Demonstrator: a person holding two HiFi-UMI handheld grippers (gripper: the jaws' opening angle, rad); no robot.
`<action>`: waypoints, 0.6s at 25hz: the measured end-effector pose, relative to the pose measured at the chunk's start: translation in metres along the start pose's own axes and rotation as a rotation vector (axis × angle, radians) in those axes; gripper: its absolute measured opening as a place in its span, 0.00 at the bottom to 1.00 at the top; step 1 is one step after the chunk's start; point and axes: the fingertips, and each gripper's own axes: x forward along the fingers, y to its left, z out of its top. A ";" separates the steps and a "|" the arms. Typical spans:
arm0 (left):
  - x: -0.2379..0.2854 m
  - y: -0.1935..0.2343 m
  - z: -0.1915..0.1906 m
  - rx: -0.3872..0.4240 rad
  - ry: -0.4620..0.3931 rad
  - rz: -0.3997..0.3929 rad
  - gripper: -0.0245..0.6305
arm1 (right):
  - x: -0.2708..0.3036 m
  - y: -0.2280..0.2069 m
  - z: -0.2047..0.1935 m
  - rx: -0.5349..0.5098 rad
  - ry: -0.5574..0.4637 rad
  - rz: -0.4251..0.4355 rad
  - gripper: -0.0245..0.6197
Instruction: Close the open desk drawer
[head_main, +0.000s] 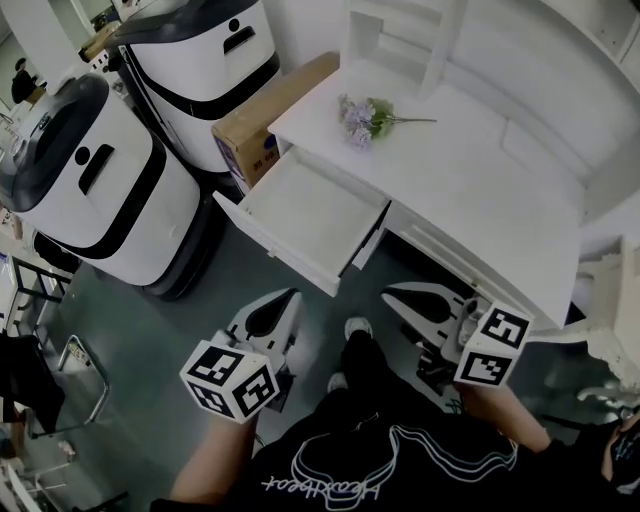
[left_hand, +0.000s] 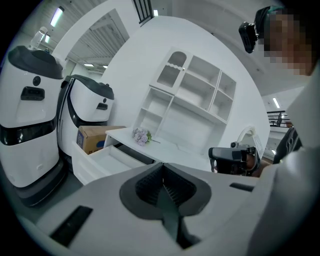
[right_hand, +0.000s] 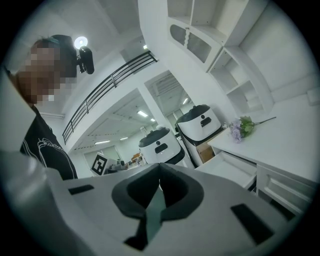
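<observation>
readable marks: each hand-held gripper carries a cube with black-and-white square markers. the cardboard box (head_main: 268, 112) beside the desk has a blue label, too small for me to read. white script on the person's black shirt (head_main: 420, 475) lies upside down in the head view and seems to read "heartbeat".

task item: the drawer (head_main: 312, 215) is white, shallow and rectangular. it stands pulled well out from under the left end of the white tabletop (head_main: 480, 200), its front panel toward the person. a lilac artificial flower sprig (head_main: 362, 118) lies on the tabletop behind it. a white shelf unit (left_hand: 192, 95) rises at the back of the desk. two white-and-black rounded machines (head_main: 100, 185) stand left of the box.

left hand-held gripper (head_main: 283, 303): jaws together, nothing between them, held below the drawer front and apart from it.

right hand-held gripper (head_main: 405, 298): jaws together, nothing between them, held near the desk edge and clear of the drawer.
</observation>
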 end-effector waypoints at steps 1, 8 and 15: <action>0.004 0.006 -0.002 0.004 0.003 0.009 0.04 | 0.002 -0.005 0.000 0.004 0.003 0.000 0.05; 0.029 0.046 -0.018 0.002 0.047 0.072 0.04 | 0.014 -0.037 0.000 0.032 0.038 0.001 0.05; 0.054 0.084 -0.041 0.000 0.107 0.111 0.04 | 0.031 -0.068 -0.002 0.066 0.072 0.003 0.05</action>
